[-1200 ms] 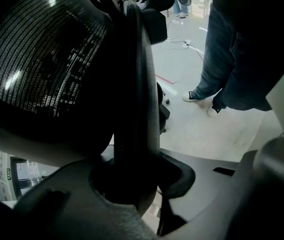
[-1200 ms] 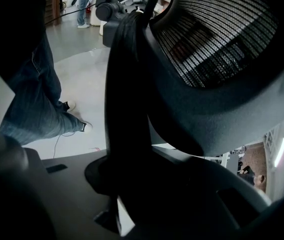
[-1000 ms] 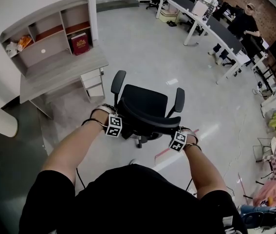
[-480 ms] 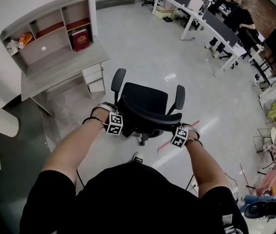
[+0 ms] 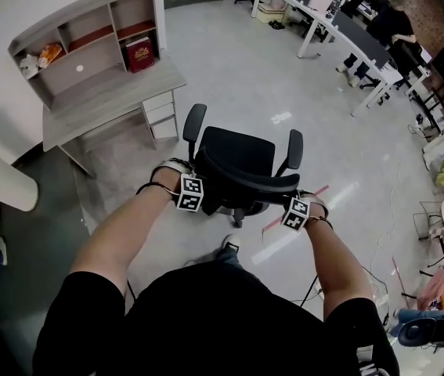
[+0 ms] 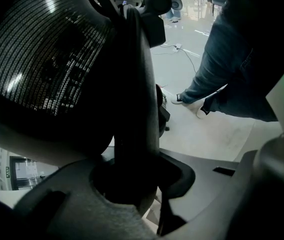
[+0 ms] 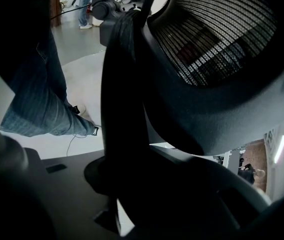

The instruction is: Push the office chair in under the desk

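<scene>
Here the office chair (image 5: 237, 159) stands on the pale open floor, its seat turned away from the person and its backrest towards them. It is near the drawer end of the grey desk (image 5: 120, 100) but not under it. Bare floor shows between the chair's left armrest (image 5: 193, 124) and the white drawer unit (image 5: 161, 114).

The left gripper (image 5: 196, 188) is clamped on the left edge of the backrest. In the left gripper view its jaws press on the dark upright frame bar (image 6: 134, 124) beside the black mesh (image 6: 46, 59). The right gripper (image 5: 290, 203) grips the backrest's right edge the same way, jaws closed on the frame bar (image 7: 124, 109) next to the mesh panel (image 7: 217, 34). Both grippers point steeply down, and the person's forearms reach out to either side of the backrest.

As for writing, little can be read. Each gripper's cube carries only black-and-white square markers. A red book (image 5: 138, 54) stands in the desk's upper shelf (image 5: 88, 41) with a pale emblem on its cover, too small to read. An orange packet (image 5: 49, 53) lies in the shelf's left compartment, with no legible print.

The left gripper view also shows the person's jeans leg (image 6: 222, 59), a shoe (image 6: 179, 99) and a cable (image 6: 187, 54) on the floor. A red tape line (image 5: 272, 225) runs across the floor by the right gripper.
</scene>
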